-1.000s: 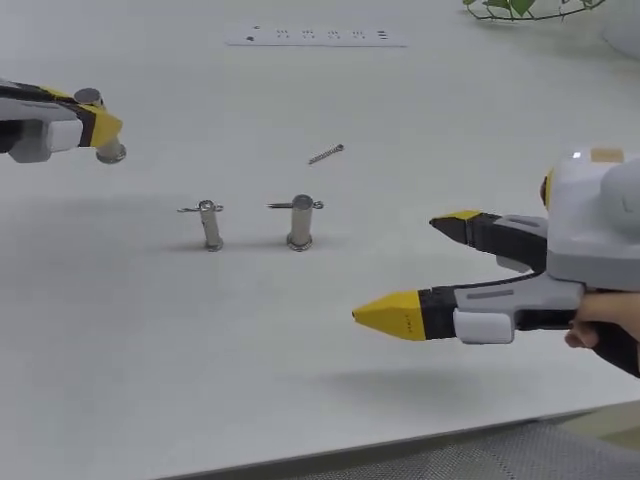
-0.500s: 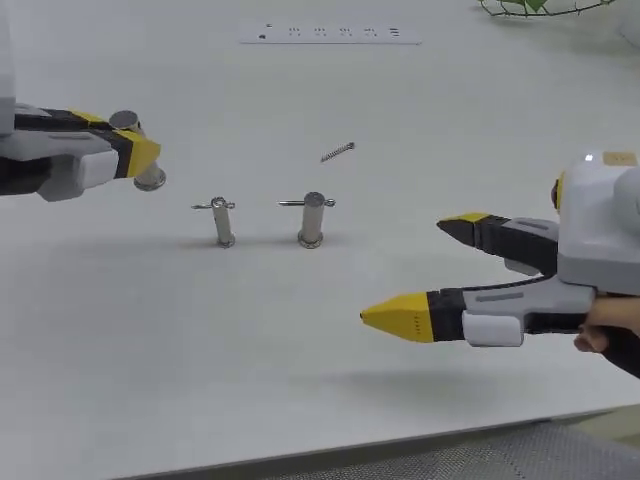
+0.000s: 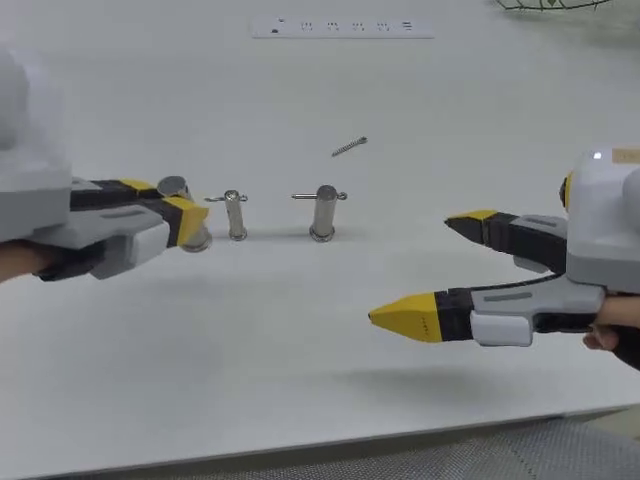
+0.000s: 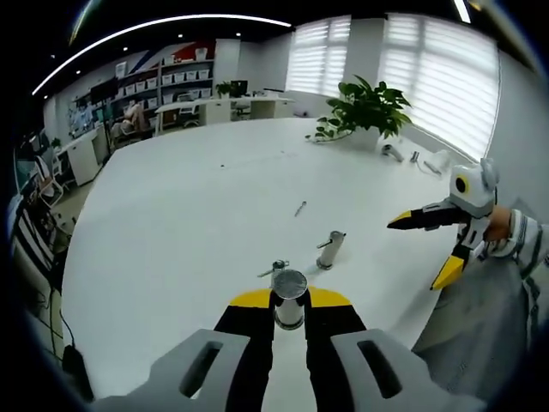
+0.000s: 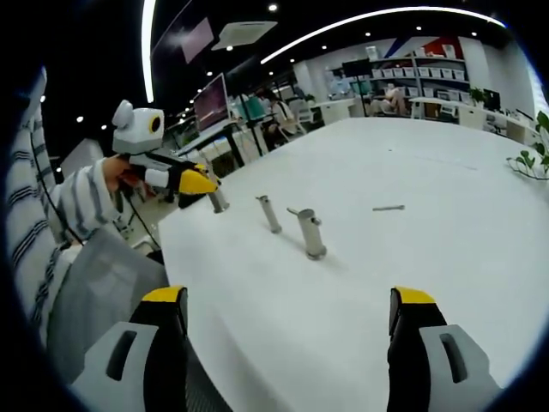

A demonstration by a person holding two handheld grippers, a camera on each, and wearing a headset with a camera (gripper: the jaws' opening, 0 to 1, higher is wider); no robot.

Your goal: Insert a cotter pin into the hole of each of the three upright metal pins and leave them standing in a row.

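My left gripper [image 3: 193,216] is shut on a metal pin [image 3: 183,212], held upright with its base low by the white table [image 3: 250,330], just left of two standing pins. The nearer standing pin [image 3: 236,215] and the farther one [image 3: 323,212] each carry a cotter pin through the top. A loose cotter pin [image 3: 349,147] lies behind them. In the left gripper view the held pin [image 4: 290,297] sits between the jaws, with the standing pins [image 4: 330,249] beyond. My right gripper [image 3: 410,268] hovers open at the right, nothing between its fingers; its view shows the pins [image 5: 310,232] ahead.
A white power strip [image 3: 343,28] lies at the table's far edge, and green plant leaves [image 3: 550,5] reach in at the back right. The table's front edge [image 3: 330,440] runs below the right gripper. A person's striped sleeve [image 5: 73,210] holds the left gripper.
The left gripper, still holding its pin, has come down and to the right, ending close beside the left standing pin. The right gripper has hardly moved.
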